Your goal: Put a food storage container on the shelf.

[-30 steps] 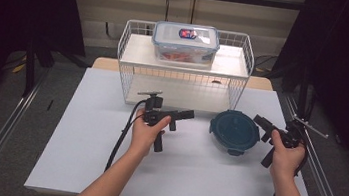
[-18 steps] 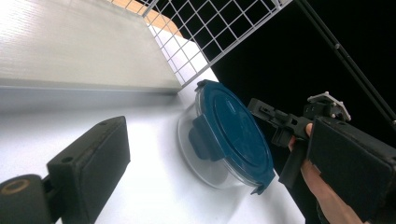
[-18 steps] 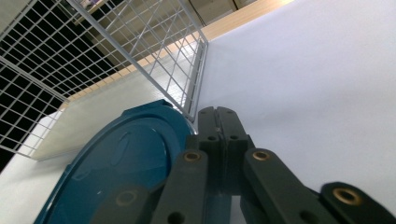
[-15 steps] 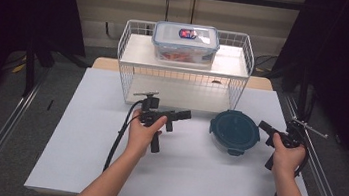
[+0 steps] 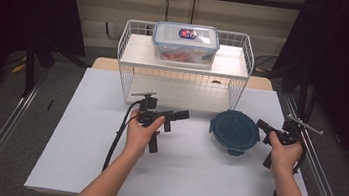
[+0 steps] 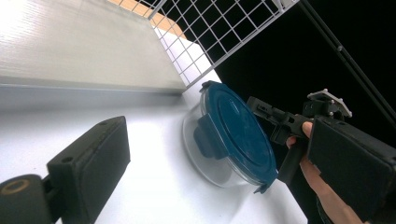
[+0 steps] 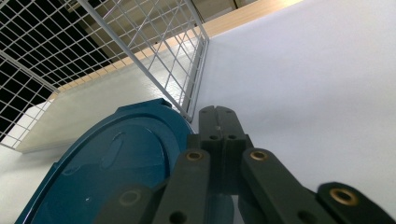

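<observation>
Right gripper (image 5: pixel 263 125) is sitting just right of the round container (image 5: pixel 234 130), jaws having just closed together on nothing. Left gripper (image 5: pixel 180 115), just left of it, is gaping, empty. Approach step; next probably calls for reopening onto the lid's edge.

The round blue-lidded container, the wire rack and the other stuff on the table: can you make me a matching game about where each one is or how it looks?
Things:
1. round container
2. rectangular box
3. right gripper
4. left gripper

Places or states:
A. up on the wire rack's shelf
B. jaws wide apart, nothing between them
C. on the white table, dark blue lid on
D. jaws pressed together, beside the blue lid

Pairs: 1-C, 2-A, 3-D, 4-B
</observation>
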Demonstrator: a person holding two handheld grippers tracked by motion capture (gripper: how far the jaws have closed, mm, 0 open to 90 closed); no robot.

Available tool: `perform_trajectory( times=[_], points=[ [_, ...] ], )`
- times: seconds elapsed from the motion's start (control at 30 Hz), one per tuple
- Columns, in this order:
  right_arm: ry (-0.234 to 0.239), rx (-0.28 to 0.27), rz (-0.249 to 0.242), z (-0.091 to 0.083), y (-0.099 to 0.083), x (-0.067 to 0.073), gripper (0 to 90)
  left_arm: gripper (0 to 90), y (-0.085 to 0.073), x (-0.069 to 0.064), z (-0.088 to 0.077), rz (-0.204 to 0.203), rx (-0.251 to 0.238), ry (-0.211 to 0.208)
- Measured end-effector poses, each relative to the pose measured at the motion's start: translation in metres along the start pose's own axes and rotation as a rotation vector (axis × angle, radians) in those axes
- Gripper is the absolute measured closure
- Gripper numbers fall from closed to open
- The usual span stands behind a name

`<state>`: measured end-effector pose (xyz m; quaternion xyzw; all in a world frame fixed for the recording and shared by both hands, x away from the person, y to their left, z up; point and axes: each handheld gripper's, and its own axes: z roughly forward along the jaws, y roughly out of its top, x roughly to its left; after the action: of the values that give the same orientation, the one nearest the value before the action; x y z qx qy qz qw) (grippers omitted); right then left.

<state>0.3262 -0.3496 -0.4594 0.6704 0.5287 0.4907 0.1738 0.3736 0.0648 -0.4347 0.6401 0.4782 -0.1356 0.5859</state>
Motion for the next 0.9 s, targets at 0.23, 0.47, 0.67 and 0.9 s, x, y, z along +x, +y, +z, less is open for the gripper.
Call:
perform_trajectory(
  times=[0.23, 0.47, 0.67, 0.9],
  points=[
    [0.026, -0.002, 0.038, -0.001, -0.004, 0.000, 90.0, 6.0, -0.001, 0.000, 0.001, 0.011, 0.008, 0.009],
    [0.074, 0.032, 0.039, 0.001, -0.012, 0.013, 90.0, 6.1, 0.001, -0.001, -0.003, 0.011, -0.007, 0.008],
    [0.109, 0.075, 0.026, 0.009, -0.025, 0.035, 90.0, 6.1, 0.002, -0.001, -0.007, 0.014, -0.001, 0.017],
    [0.147, 0.100, 0.009, 0.014, -0.036, 0.057, 90.0, 6.1, 0.000, 0.002, -0.014, 0.003, -0.004, 0.038]
  ],
)
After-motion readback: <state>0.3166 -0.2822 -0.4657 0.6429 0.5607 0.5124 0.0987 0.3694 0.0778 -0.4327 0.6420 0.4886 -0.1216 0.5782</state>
